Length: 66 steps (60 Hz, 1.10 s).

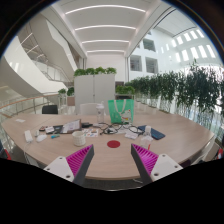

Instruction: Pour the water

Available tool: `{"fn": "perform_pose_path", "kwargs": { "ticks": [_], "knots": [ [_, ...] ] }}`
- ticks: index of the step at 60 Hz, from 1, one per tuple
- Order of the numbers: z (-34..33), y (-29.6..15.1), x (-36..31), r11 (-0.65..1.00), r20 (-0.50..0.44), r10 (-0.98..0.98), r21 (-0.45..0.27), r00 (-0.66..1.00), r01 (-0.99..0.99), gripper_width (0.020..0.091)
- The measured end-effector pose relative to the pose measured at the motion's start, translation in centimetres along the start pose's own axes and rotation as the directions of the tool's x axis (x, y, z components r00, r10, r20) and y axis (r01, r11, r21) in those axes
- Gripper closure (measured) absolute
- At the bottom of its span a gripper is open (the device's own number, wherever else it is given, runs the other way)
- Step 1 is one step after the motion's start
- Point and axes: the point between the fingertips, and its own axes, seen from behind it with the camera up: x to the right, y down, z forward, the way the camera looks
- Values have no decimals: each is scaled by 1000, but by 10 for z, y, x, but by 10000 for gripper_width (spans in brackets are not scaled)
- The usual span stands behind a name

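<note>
My gripper (112, 155) is open over a light wooden table (112, 165), with nothing between its magenta pads (80, 158). A small red disc (113, 144) lies flat on the table just ahead of the fingertips, centred between them. A white cup (80, 138) stands beyond the left finger. What looks like a small bottle or container (133, 128) stands further back, beyond the right finger; I cannot make it out clearly. No water is visible in anything.
Dark devices and papers (75, 127) clutter the table's far left. A green object (120, 110) stands at the back, a blue item (157, 132) at the right. White cabinets with plants (95, 88) and a plant row (185, 95) lie beyond.
</note>
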Motion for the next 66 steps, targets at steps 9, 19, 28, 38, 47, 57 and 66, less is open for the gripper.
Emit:
{"fn": "perform_pose_path", "kwargs": {
  "ticks": [9, 19, 28, 38, 47, 57, 66],
  "knots": [
    [93, 34, 99, 997, -93, 73, -10, 993, -75, 274],
    [196, 61, 160, 999, -99, 47, -19, 994, -49, 274],
    [263, 67, 186, 1000, -107, 28, -5, 994, -29, 276],
    [293, 72, 189, 999, -91, 41, -11, 995, -42, 608],
    [300, 77, 191, 997, -108, 70, -36, 992, -74, 715],
    [305, 79, 187, 991, -146, 83, -91, 986, -97, 770],
    [300, 6, 152, 996, -138, -22, -85, 990, 11, 768]
  ]
}}
